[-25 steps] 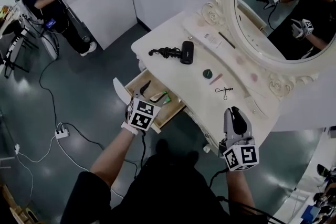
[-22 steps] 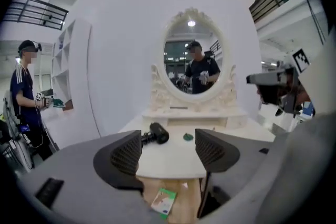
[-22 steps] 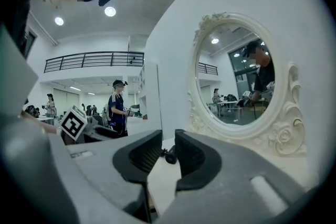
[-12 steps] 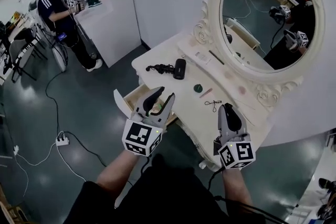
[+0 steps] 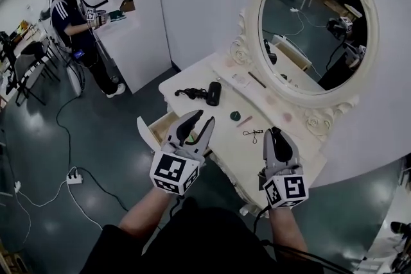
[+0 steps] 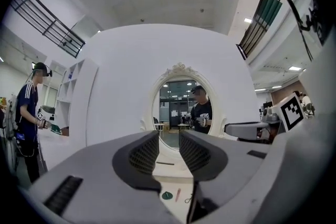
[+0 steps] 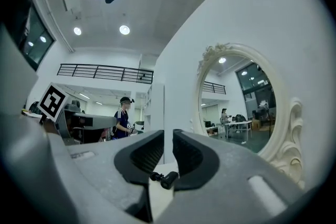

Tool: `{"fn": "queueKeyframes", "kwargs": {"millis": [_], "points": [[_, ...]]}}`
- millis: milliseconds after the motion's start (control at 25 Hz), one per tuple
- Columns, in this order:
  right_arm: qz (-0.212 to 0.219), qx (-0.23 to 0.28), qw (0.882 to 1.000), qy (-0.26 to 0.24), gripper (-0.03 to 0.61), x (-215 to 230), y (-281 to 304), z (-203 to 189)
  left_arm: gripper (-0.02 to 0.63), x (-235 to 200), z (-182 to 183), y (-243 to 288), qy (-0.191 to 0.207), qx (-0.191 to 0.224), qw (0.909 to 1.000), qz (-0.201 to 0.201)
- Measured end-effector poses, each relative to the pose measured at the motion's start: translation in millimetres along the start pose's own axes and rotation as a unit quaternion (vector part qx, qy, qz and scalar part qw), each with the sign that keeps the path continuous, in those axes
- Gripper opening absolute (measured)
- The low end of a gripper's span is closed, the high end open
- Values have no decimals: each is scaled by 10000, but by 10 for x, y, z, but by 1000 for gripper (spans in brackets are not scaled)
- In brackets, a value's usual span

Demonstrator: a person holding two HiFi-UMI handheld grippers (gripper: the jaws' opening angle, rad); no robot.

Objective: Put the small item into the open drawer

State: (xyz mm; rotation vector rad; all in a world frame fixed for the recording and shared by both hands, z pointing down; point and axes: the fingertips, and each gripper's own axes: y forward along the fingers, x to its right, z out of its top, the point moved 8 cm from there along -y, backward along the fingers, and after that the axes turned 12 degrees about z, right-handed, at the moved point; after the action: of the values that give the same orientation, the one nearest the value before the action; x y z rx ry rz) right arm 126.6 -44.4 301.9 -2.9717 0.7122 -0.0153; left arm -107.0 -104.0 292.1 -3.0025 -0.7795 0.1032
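Note:
The white dressing table's drawer [image 5: 158, 128] stands open at the front left; my left gripper [image 5: 202, 117] hides most of its inside, so no item shows in it. That gripper hangs above and in front of the drawer, jaws shut with nothing between them [image 6: 168, 144]. My right gripper [image 5: 275, 133] hovers over the table's front right edge, shut and empty [image 7: 168, 147]. On the tabletop lie a small green round item [image 5: 235, 116], a pink stick [image 5: 245, 120] and a black hair clip [image 5: 255, 135].
A black hair dryer [image 5: 212, 93] with its cord lies at the table's back left. An oval mirror [image 5: 308, 29] in an ornate frame stands behind. A person [image 5: 69, 22] with grippers stands far left by a white cabinet. A power strip [image 5: 74, 178] and cables lie on the floor.
My left gripper has come up and back out of the drawer, where a green thing lay beside it, and its jaws have narrowed. The head view has tilted up. The right gripper barely moved.

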Motion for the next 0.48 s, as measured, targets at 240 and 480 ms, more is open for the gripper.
{"fn": "queueKeyframes", "kwargs": {"millis": [240, 480], "points": [[-10, 71, 10000, -64, 51, 38, -83, 49, 120, 74, -5, -5, 64, -45, 10000, 27], [7, 60, 10000, -49, 51, 56, -101, 48, 120, 126, -15, 13, 88, -81, 9999, 13]]}}
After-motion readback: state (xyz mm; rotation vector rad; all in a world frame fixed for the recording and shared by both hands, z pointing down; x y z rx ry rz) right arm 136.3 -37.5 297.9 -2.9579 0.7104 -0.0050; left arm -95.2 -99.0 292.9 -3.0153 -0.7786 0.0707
